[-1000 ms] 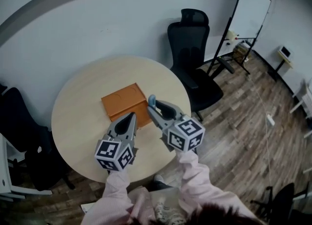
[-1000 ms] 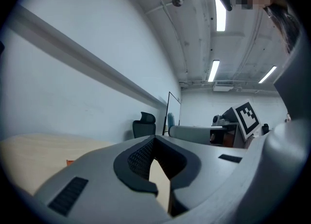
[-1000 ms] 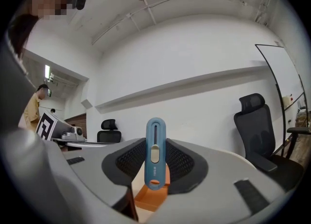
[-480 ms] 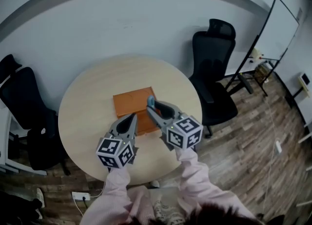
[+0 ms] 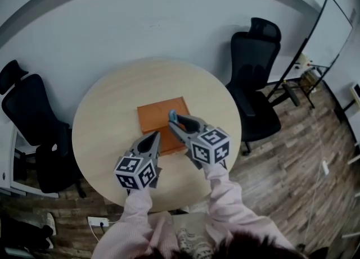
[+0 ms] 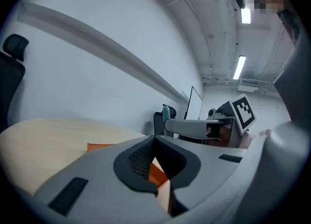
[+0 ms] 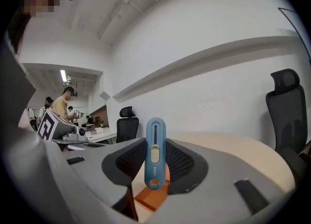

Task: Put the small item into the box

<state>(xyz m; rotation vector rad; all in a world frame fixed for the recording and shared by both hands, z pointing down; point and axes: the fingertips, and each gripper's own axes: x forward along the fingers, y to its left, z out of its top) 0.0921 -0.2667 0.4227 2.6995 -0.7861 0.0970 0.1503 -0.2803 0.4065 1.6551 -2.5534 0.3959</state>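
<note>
While textured pads (image 7: 182,162) pinch it, the item (image 7: 155,152) looks oblong.

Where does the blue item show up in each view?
Head view: blue item near centre, in the right gripper, over the orange box.
Left gripper view: just right of centre, upright.
Right gripper view: centre, upright between the jaws.
Shared landmark: the orange box, left of centre and low centre.
</note>
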